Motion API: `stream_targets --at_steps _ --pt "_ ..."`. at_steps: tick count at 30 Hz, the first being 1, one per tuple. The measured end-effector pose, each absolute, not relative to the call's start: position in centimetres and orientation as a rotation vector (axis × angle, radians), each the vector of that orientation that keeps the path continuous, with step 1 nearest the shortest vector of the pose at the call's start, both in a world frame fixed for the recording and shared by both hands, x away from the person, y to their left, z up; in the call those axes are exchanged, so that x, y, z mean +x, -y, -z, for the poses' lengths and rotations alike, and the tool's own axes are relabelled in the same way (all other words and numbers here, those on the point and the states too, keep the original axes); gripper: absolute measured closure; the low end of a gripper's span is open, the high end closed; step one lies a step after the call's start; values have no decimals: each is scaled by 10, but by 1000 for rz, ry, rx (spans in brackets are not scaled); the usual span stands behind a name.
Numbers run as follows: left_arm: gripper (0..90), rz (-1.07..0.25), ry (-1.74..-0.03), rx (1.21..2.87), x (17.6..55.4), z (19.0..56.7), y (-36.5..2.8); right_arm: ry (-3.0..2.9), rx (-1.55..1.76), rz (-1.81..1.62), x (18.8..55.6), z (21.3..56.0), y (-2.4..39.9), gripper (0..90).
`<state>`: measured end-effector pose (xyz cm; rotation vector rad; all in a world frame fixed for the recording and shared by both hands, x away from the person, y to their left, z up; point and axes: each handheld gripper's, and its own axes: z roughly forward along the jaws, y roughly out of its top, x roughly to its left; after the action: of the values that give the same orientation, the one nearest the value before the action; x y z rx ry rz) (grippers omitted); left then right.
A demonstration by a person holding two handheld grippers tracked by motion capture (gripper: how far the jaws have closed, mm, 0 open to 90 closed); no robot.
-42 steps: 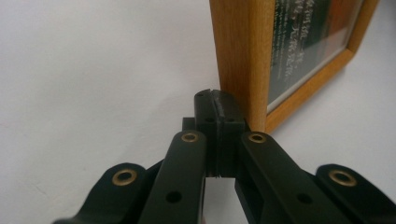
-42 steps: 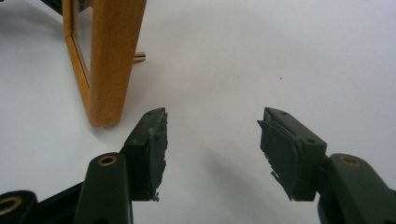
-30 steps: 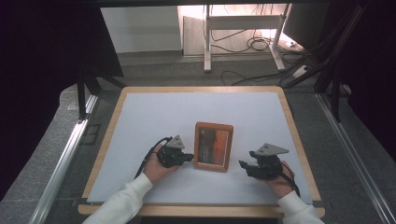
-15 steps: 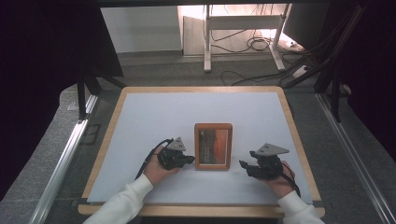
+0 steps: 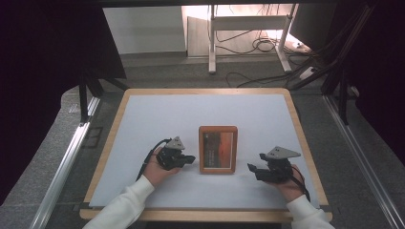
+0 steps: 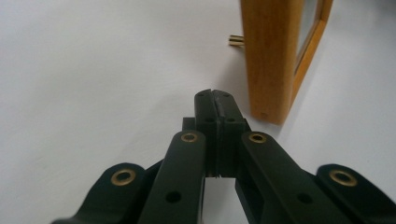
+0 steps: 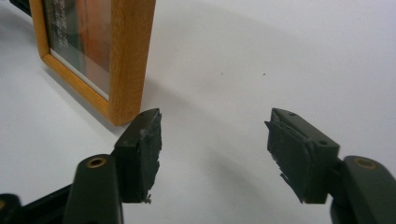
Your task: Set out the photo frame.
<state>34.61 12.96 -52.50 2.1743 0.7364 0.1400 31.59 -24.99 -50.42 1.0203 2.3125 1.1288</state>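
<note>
Wooden frame (image 5: 218,149): stands on white mat, between grippers.
Left gripper (image 5: 187,160): jaws together, empty, beside frame.
Right gripper (image 5: 253,169): jaws apart.
Advice: likely approach edges squarely, avoid tipping.

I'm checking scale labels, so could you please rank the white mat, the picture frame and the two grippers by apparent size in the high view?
1. White mat
2. Picture frame
3. Left gripper and right gripper: too alike to rank.

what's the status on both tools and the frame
Left tool shut, empty, beside photo frame. Right tool open, empty, clear of it. Nothing in the way.
</note>
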Motion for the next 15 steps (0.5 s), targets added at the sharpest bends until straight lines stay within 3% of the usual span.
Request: stream_targets --at_steps 3,7,8,15 --pt "872 -157 -754 2145 344 522 -135 -2309 1033 -1123 317 505 251 305" --pt "687 -242 -816 2098 339 517 -149 -2283 1060 -1114 317 505 252 280" --pt "592 -258 -843 2079 338 517 -153 -2275 1062 -1106 315 505 252 276" --pt "404 -321 -921 2085 317 512 -174 -2268 1041 -1060 313 509 257 268"
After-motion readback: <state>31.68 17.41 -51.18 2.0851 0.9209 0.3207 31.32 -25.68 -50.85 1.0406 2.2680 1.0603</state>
